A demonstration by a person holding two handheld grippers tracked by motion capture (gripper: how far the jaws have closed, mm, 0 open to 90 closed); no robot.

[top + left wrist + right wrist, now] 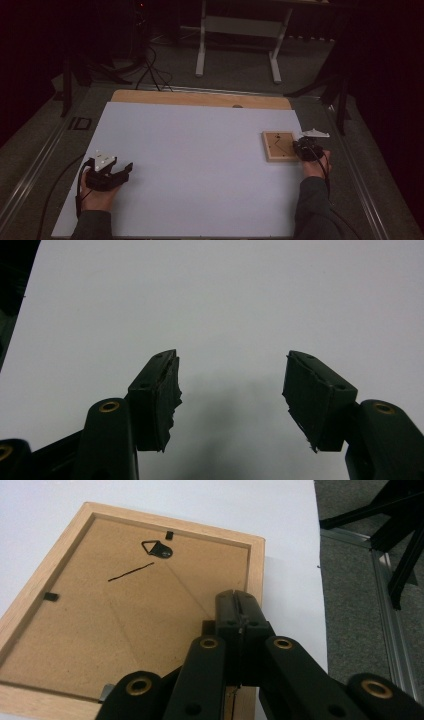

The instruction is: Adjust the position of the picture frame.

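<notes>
— Wooden picture frame (280, 145), light timber, face down, brown backing board with black hanger: location?
— Right part of white surface (200, 165), near its right edge; open room to its left.
— Right gripper (239, 611)?
— Jaws closed together over frame's near corner; contact hidden.
— Left gripper (231, 390)?
— Jaws wide, holding nothing, at surface's left edge.

No text, label, brand, number or sign can be read in any of the views. The back of the wooden picture frame (125, 615) carries only a dark scratch and a metal hanger, with no lettering. The white worktop (200, 165) is blank.
</notes>
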